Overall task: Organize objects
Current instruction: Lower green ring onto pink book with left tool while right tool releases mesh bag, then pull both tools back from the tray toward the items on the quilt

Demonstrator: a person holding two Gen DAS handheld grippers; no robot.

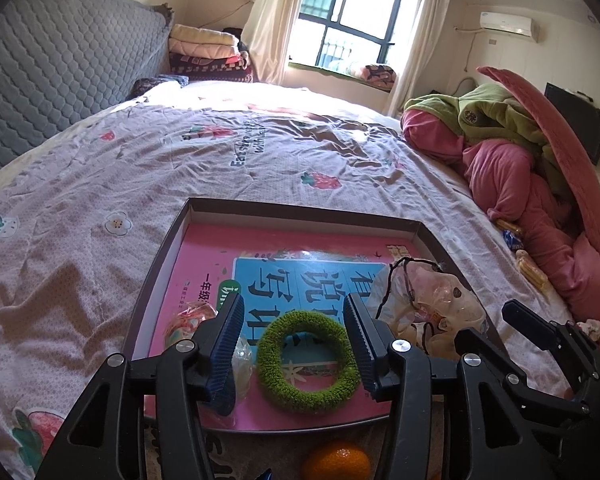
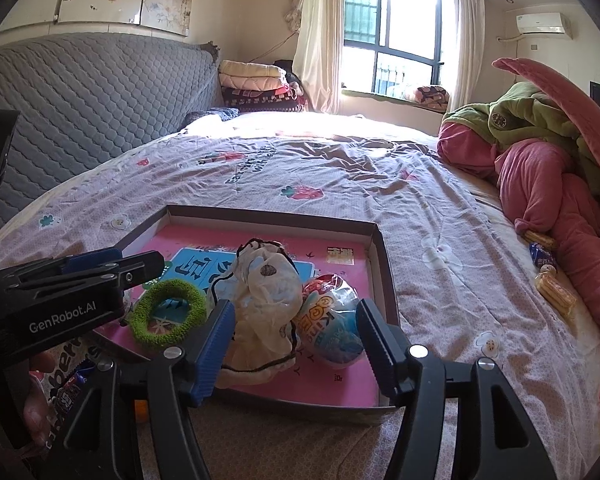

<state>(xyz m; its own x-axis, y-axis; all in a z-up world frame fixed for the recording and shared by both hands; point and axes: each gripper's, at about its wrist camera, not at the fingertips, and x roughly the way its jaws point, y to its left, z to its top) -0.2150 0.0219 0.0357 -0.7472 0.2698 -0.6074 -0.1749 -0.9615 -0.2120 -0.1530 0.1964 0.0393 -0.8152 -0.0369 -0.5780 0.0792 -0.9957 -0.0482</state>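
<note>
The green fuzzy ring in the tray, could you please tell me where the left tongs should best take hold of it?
Probably from above, across one side of the band. The green fuzzy ring lies flat on the pink book in the tray, so one finger can drop through its open centre and the other outside. The left tongs hang open above it.

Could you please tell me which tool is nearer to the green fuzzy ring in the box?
Left. The left tool is open with the green fuzzy ring between its fingers; the right tool sits to the ring's right, over the white bag.
</note>
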